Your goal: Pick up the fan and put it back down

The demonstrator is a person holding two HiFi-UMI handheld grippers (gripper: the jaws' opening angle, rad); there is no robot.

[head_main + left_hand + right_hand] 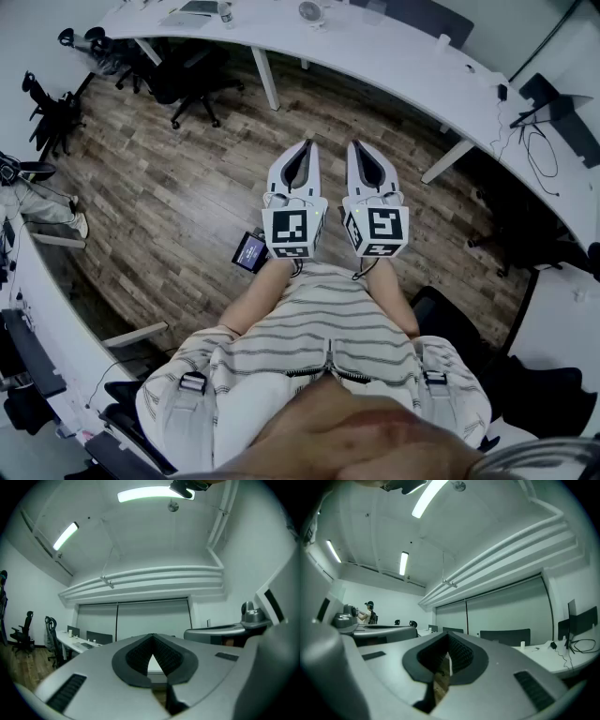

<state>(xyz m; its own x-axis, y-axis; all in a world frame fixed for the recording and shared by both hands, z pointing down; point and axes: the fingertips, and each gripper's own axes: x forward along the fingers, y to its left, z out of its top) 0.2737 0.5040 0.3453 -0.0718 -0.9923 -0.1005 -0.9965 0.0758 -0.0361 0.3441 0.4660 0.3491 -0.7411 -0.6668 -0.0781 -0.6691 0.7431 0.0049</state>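
The left gripper and right gripper hover, jaws closed and empty, over the brown plank floor. The small round white fan stands at twelve o'clock on the curved white desk.

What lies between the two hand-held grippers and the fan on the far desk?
Head view: bare wood floor and a desk leg, then the white desk bearing the fan.

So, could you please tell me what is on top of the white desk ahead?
A small fan, a bottle and a white cup stand on the desk; cables lie near its right end. Its far edge runs out of view.
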